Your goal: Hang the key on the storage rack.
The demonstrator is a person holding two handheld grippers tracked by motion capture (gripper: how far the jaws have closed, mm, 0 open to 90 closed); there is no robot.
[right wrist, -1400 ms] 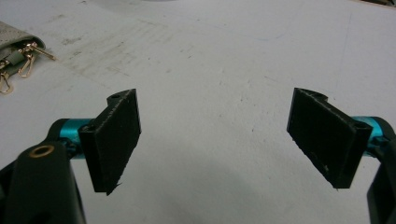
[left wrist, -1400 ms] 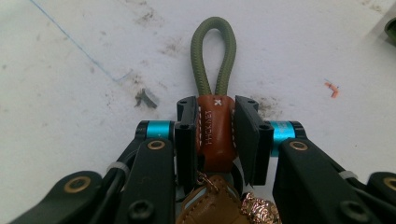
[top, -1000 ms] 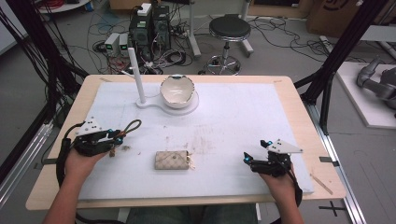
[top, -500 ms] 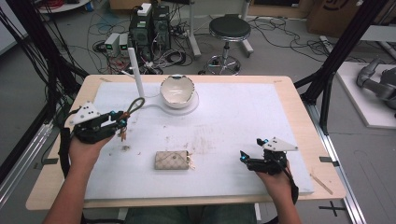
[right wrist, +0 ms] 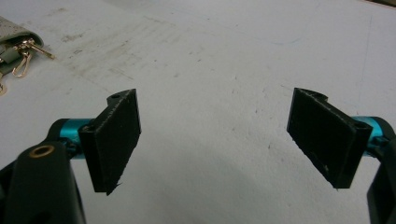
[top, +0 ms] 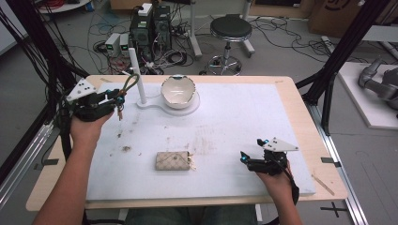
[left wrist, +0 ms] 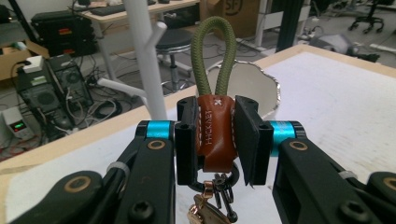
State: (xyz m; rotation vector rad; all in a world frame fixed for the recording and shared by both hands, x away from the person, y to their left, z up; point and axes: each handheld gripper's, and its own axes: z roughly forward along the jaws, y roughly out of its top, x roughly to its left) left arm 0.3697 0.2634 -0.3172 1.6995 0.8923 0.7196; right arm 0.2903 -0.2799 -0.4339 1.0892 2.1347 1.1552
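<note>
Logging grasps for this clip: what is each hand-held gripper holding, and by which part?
Left hand-held gripper clamps the keychain by its brown leather tab; right hand-held gripper holds nothing.

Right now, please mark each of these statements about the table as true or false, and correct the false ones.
1. The left tool is shut on the keychain by its brown leather tab. True.
2. The right tool holds the small pouch. False: its jaws stand open and empty above the white mat; the pouch lies apart on the mat.
3. The keychain's green cord loop already hangs on the white stand. False: the white stand is bare, and the loop is beside it.
4. A white bowl sits on the stand's base. True.
</note>
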